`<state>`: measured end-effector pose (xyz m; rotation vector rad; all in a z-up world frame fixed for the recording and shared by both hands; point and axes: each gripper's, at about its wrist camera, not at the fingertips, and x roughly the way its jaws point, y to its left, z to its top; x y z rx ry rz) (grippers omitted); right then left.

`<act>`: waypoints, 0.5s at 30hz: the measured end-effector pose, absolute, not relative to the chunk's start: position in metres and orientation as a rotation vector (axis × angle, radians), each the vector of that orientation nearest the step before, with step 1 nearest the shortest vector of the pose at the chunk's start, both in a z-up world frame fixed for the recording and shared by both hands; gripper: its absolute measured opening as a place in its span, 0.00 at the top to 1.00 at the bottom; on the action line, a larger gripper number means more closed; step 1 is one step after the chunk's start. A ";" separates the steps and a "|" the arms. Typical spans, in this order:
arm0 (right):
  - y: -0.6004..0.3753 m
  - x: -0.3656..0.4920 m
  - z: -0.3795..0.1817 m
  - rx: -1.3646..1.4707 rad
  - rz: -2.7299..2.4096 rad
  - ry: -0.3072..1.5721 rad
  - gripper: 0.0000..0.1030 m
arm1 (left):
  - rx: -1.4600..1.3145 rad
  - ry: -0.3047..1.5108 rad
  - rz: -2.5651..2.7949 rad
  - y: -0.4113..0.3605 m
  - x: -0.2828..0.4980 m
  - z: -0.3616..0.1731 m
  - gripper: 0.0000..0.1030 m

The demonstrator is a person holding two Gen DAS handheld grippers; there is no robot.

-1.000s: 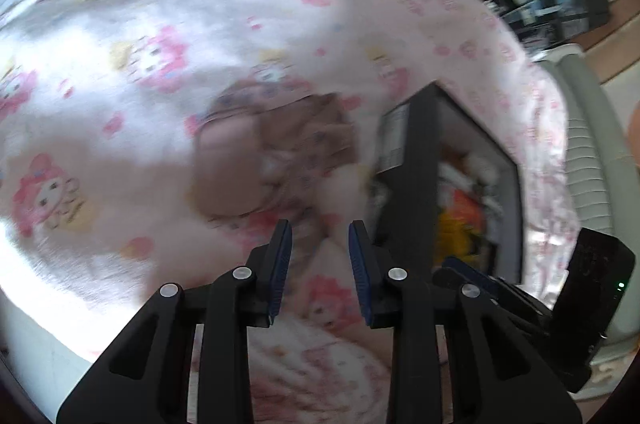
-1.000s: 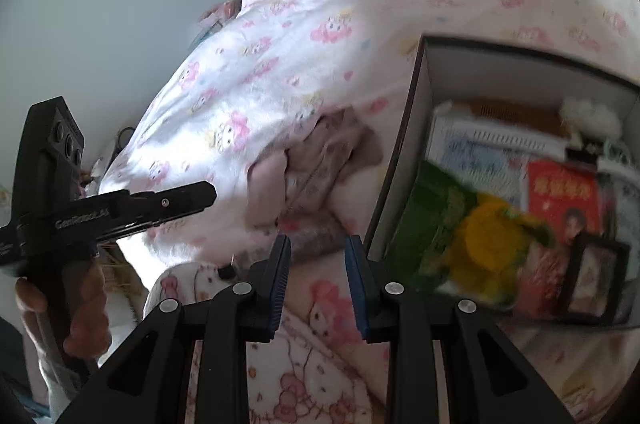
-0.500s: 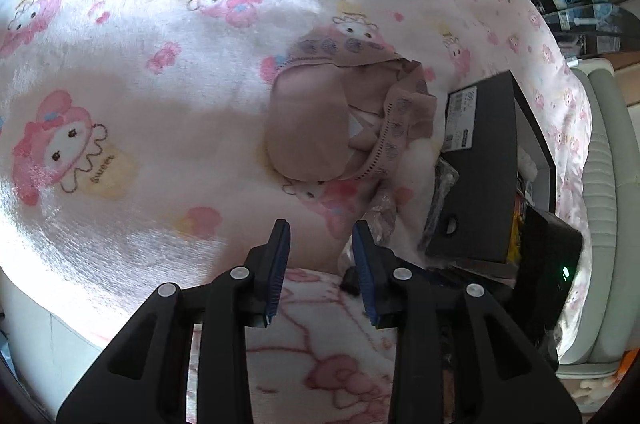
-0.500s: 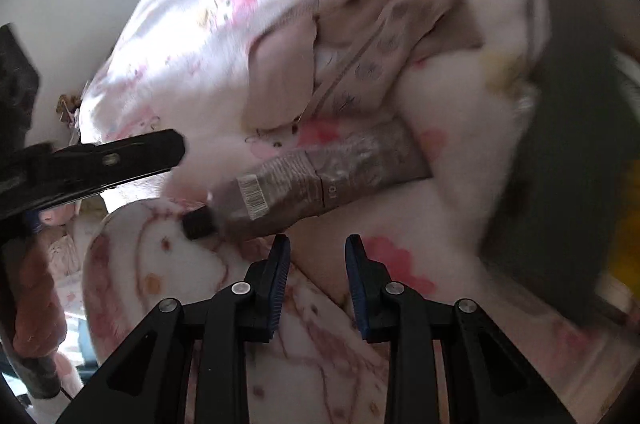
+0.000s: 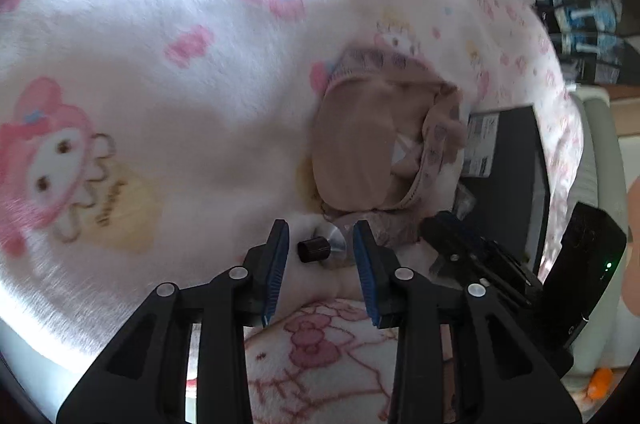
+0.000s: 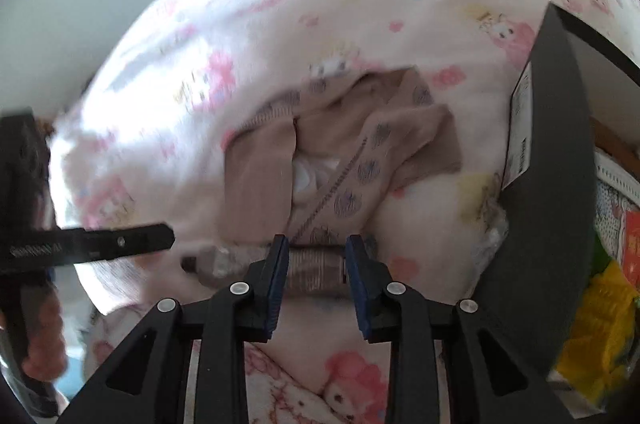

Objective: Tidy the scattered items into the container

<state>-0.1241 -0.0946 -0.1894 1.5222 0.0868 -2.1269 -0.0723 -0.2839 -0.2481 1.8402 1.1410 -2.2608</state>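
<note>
Now the right gripper (image 6: 316,260) stands open astride a brown tube (image 6: 312,266) on the cartoon-print blanket (image 6: 280,23), below tan underwear (image 6: 332,159); the left gripper (image 5: 320,256), also open, brackets its dark cap (image 5: 313,250). Nearby sits the black box (image 6: 556,183).

Since 1 s ago, both grippers are brought down from a high look over the blanket (image 6: 248,35) to the tube (image 6: 316,268) lying below the beige garment (image 6: 332,159). In the left wrist view, the left gripper (image 5: 321,256) is now set w/ its dark cap (image 5: 313,250) between the blue pads (image 5: 278,264), jaws apart; 0.5 s ago only blanket was framed there. In the right wrist view, the right gripper (image 6: 316,268) is lowered onto the tube body, which 0.5 s ago lay ahead of the fingertips; it is now straddled, contact not clear. The black box (image 6: 560,191) is shifted to the frame's right edge vs. 1 s ago.
</note>
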 end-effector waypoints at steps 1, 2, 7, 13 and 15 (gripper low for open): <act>-0.096 -0.124 -0.195 1.549 -2.112 0.096 0.74 | 1.860 1.131 -2.247 -0.284 -0.074 -0.252 0.63; -0.100 -0.124 -0.202 1.588 -2.090 0.102 0.74 | 1.886 1.135 -2.235 -0.283 -0.076 -0.257 0.62; -0.102 -0.123 -0.217 1.620 -2.081 0.113 0.60 | 1.966 1.231 -2.235 -0.282 -0.082 -0.269 0.49; -0.098 -0.127 -0.224 1.655 -2.058 0.075 0.60 | 2.025 1.218 -2.258 -0.271 -0.089 -0.271 0.45; -0.097 -0.125 -0.224 1.665 -2.059 0.078 0.60 | 2.048 1.139 -2.290 -0.263 -0.087 -0.267 0.45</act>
